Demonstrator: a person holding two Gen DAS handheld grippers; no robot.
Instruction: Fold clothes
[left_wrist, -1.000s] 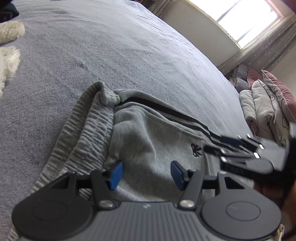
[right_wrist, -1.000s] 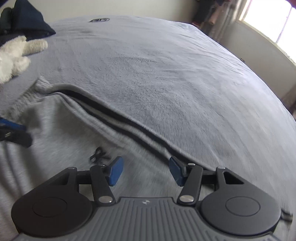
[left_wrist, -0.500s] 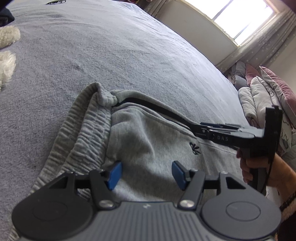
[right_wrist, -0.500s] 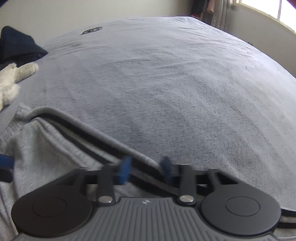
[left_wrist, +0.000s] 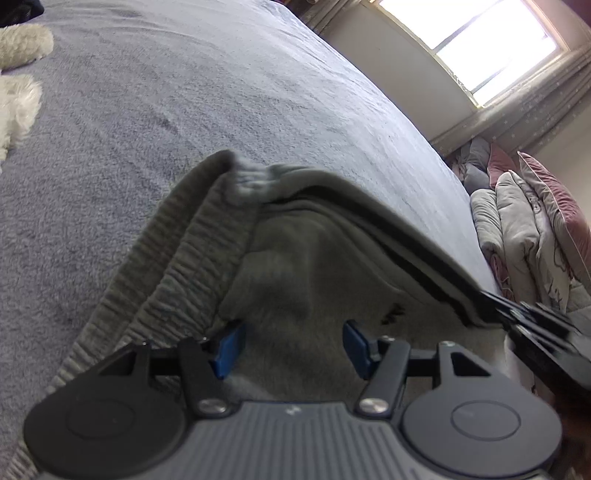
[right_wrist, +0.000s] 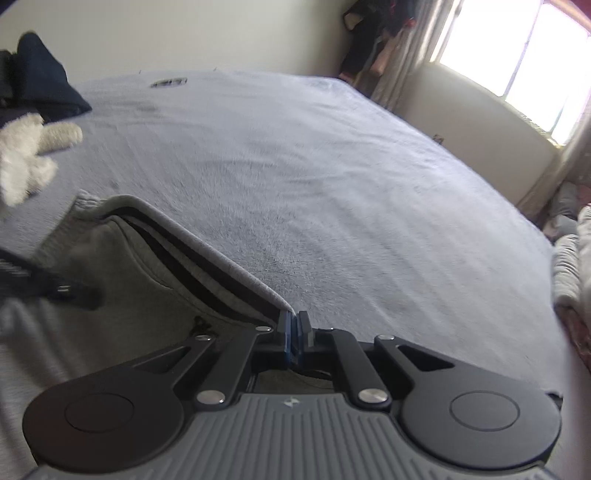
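The grey pants (left_wrist: 303, 280) lie on the bed (left_wrist: 258, 92), waistband (left_wrist: 177, 266) out toward ten o'clock from the left gripper (left_wrist: 291, 347) and the striped side seam (right_wrist: 207, 266) running along the far edge. The right gripper (right_wrist: 294, 338) has its pads pressed together on that seam edge, at about three o'clock in the left view, and the cloth there stands lifted in a taut ridge off the bed — a pinch at the edge so the side can be carried over, by the look of it. The left gripper hovers low over the seat of the pants with its jaws apart and nothing between them; it seems placed to pin or catch the fabric near the waistband while the other side is drawn across. A white plush toy (right_wrist: 26, 155) sits well clear at ten o'clock.
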